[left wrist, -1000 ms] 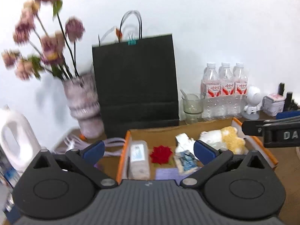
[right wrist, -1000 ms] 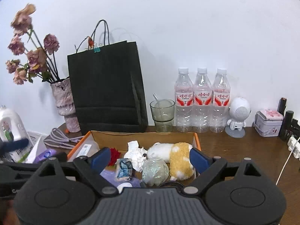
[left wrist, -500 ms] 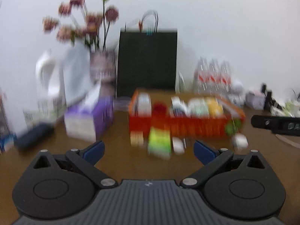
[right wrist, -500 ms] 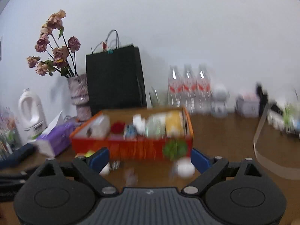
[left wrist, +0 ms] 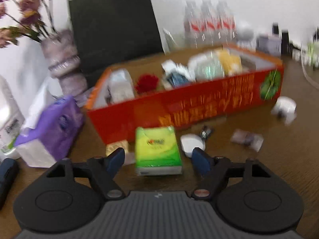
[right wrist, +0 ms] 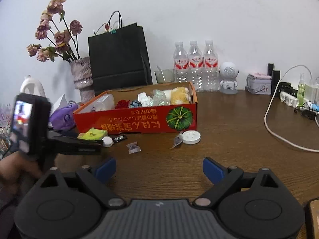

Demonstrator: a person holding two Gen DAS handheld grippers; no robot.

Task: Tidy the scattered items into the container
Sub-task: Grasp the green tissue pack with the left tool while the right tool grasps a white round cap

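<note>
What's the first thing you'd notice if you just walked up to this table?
The bright red box in the middle of the table, stuffed with things. Next, the green packet lying on the wood in front of it, right between the open fingers of the left tool. The black bag stands behind.

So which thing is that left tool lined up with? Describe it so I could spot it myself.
Find the long red box with the pumpkin picture. On the table in front of its left end lies a flat green-and-yellow tissue pack, just ahead of the open left tool. It is the only bright green item; the white round lid beside it is smaller.
</note>
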